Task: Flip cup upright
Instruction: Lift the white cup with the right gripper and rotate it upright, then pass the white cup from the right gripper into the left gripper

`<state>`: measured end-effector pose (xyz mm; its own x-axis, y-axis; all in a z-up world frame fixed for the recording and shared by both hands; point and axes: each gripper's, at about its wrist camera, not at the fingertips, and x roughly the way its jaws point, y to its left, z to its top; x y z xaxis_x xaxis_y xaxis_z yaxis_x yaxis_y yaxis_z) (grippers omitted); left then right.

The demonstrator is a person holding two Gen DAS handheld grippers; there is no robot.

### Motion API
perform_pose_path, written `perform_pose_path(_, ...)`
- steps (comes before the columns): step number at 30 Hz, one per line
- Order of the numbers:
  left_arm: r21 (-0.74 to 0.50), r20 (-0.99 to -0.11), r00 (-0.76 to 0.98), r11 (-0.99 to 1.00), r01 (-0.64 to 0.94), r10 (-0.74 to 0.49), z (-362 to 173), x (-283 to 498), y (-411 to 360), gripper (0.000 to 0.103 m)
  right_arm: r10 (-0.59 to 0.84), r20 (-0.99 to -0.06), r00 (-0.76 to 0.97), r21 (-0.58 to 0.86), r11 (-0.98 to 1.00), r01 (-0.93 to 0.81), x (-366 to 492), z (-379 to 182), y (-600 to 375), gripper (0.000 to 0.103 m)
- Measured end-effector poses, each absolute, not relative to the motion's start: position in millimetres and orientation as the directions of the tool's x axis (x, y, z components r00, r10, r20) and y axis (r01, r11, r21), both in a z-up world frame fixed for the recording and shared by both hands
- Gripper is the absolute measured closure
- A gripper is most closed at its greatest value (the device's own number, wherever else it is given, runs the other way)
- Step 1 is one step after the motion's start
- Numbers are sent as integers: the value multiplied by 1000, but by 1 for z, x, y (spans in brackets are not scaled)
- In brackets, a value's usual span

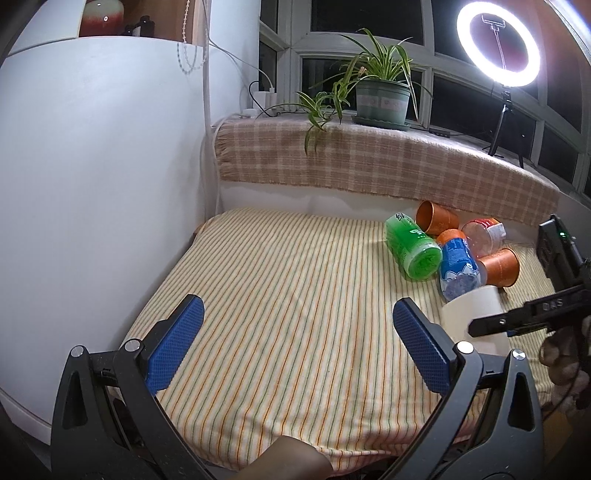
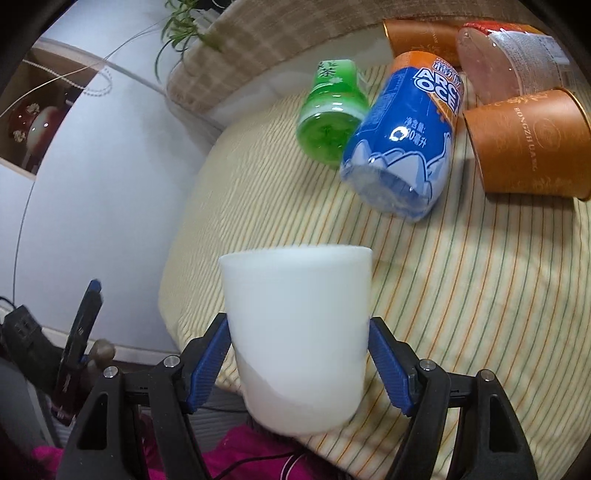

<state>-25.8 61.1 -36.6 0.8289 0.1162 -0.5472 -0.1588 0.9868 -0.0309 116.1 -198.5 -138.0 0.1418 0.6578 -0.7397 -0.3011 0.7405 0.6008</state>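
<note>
White cup (image 2: 295, 343) sits clamped in the right hand-held gripper (image 2: 299, 363); left hand-held gripper (image 1: 295, 347) gapes, holding nothing.

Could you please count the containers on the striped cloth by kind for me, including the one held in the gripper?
White cup, held in the right gripper: 1
Orange paper cups, lying on their sides: 2
Plastic bottles, lying down, green, blue, clear with red cap: 3
Total: 6
</note>
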Motion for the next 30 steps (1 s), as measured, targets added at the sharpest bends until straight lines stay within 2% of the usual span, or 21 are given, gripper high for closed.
perform_pose_path(8, -38, -580, 813, 994, -102, 61, -43, -17, 51, 0, 677, -720, 150, 621, 726, -295, 122, -143, -196, 26)
perform_pose_path(10, -48, -592, 805, 995, -85, 40, -45, -12, 48, 0, 675, -719, 168, 609, 727, -316, 117, -137, -198, 21)
perform_pose_path(13, -97, -628, 778, 994, -41, -30, -49, -3, 43, 0, 667, -716, 204, 583, 733, -351, 104, -124, -204, 19)
perform_pose_path(18, -280, -699, 680, 960, 23, -220, -61, 20, 37, 0, 627, -720, 299, 512, 769, -382, 78, -107, -218, 18)
perform_pose_path(22, -457, -718, 582, 890, 18, -380, -76, 40, 31, 0, 568, -728, 383, 455, 819, -350, 59, -103, -235, 18)
perform_pose_path(27, -586, -714, 495, 809, -34, -496, -94, 64, 20, 3, 511, -725, 462, 428, 859, -280, 38, -104, -263, 18)
perform_pose_path(30, -621, -712, 463, 781, -65, -528, -103, 75, 13, 5, 479, -721, 501, 412, 877, -246, 29, -101, -279, 17)
